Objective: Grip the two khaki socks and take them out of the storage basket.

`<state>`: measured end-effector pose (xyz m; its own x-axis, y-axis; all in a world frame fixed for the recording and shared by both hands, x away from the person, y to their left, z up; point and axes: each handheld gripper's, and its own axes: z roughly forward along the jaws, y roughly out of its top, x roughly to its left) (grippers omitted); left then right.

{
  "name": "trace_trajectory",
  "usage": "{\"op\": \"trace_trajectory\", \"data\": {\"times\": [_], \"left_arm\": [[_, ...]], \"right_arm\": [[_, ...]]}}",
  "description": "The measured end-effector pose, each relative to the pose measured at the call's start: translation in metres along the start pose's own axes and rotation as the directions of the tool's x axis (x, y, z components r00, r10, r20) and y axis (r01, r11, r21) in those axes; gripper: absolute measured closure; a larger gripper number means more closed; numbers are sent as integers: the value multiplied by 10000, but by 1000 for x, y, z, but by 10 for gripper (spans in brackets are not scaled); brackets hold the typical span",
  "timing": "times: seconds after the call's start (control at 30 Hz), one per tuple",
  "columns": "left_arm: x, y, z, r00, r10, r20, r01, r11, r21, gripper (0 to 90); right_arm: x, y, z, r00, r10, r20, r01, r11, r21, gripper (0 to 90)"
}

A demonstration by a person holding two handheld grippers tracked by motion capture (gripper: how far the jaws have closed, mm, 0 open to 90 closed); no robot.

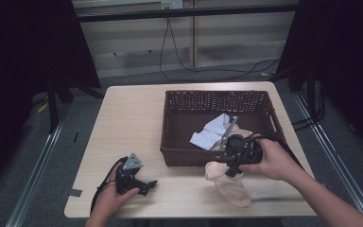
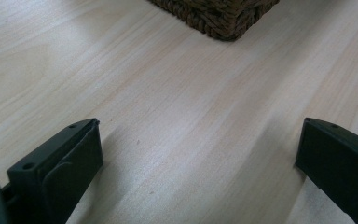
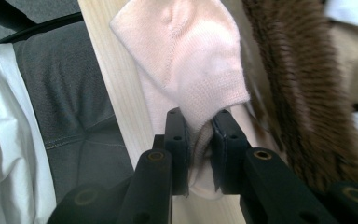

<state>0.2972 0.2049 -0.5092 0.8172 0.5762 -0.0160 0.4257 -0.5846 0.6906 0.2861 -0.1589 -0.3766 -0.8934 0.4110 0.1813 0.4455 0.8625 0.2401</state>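
High view: right gripper (image 1: pixel 230 161) is pinching a pale pink sock (image 1: pixel 229 184) at the near wall of the wicker basket (image 1: pixel 179 156). The sock's upper end is at the rim and the rest is lying on the table (image 1: pixel 132 118) in front of the basket, so it is straddling the edge, neither in nor out. White cloth (image 1: pixel 211 132) and another pale piece are sitting inside the basket. Left gripper (image 1: pixel 144 185) is resting on the table left of the basket, well apart from the sock, likely parked to stay out of the way.

Left gripper view: jaws are standing wide, nothing between them, just bare wood and a basket corner (image 2: pixel 219 18) ahead. Idle.

Right gripper view: jaws are narrow, clamping a bunched fold of the sock (image 3: pixel 191 60) near its ribbed cuff. Gripping a gathered fold is probably giving a firmer hold than a single layer. The sock is draping along the table edge beside the basket wall (image 3: pixel 298 93).
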Motion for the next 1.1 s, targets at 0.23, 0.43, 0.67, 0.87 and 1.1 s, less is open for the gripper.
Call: {"op": "trace_trajectory", "data": {"times": [0.23, 0.43, 0.67, 0.87, 1.1], "left_arm": [[0, 0, 0, 10000, 10, 19, -10, 10000, -13, 0], [0, 0, 0, 10000, 6, 0, -6, 10000, -32, 0], [0, 0, 0, 10000, -4, 8, 4, 10000, -32, 0], [0, 0, 0, 10000, -29, -11, 28, 10000, -54, 0], [0, 0, 0, 10000, -17, -10, 17, 10000, -53, 0]], "right_arm": [[2, 3, 15, 9996, -114, 266, 104, 9993, 372, 775], [0, 2, 23, 9991, -80, 427, 61, 9990, 437, 704], [-1, -6, 10, 9995, 173, 272, -170, 9998, -129, 564], [0, -23, 3, 9988, 480, 104, -475, 9979, -452, 362], [3, -44, 1, 9980, 623, -109, -629, 9955, -703, 224]]}}
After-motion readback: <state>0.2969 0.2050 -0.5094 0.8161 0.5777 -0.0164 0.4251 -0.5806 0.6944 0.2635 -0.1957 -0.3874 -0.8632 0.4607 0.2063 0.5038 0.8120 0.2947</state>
